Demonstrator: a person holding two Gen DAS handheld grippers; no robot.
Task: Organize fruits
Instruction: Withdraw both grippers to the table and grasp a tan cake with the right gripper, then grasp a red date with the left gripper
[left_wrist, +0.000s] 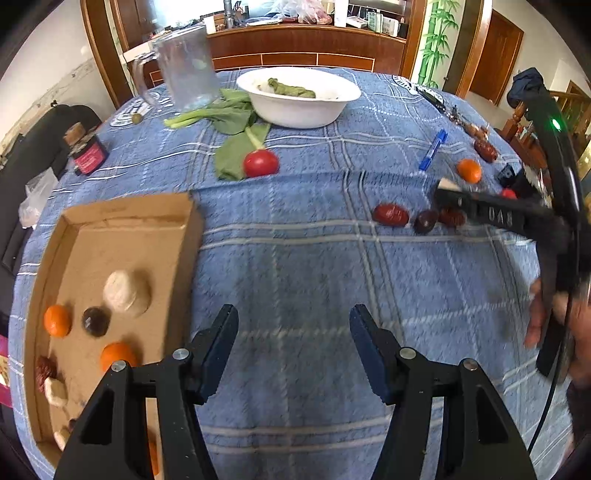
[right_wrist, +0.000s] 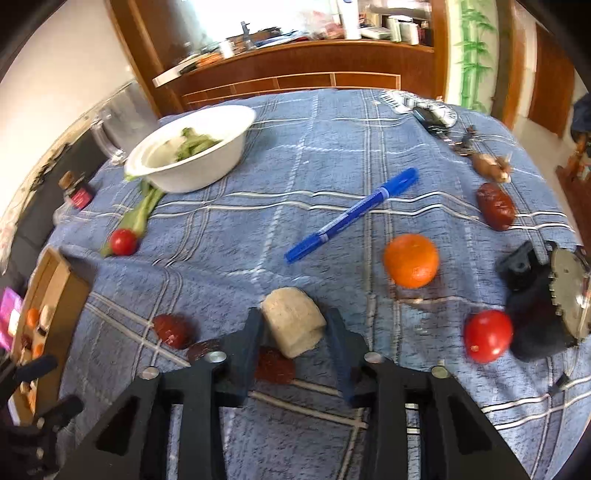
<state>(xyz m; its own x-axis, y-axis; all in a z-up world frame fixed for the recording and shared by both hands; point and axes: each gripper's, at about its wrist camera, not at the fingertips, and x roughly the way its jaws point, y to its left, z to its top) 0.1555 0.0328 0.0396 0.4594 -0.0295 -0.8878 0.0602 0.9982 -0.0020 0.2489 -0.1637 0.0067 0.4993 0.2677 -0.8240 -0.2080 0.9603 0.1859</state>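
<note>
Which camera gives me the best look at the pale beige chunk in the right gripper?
The right wrist view: the pale beige chunk sits close and central between the right gripper fingers, both pads against its sides. The left wrist view shows only a small pale tip beyond that gripper's dark finger, far off at the right.

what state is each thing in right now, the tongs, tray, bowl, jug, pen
left tongs: open, empty, over bare cloth
right tongs: closed on the pale chunk
cardboard tray: open-topped, partly filled with oranges, dates, pale pieces
white bowl: upright, greens inside
clear jug: upright, looks empty
blue pen: lying flat, capped
small bottle: upright, stoppered
</note>
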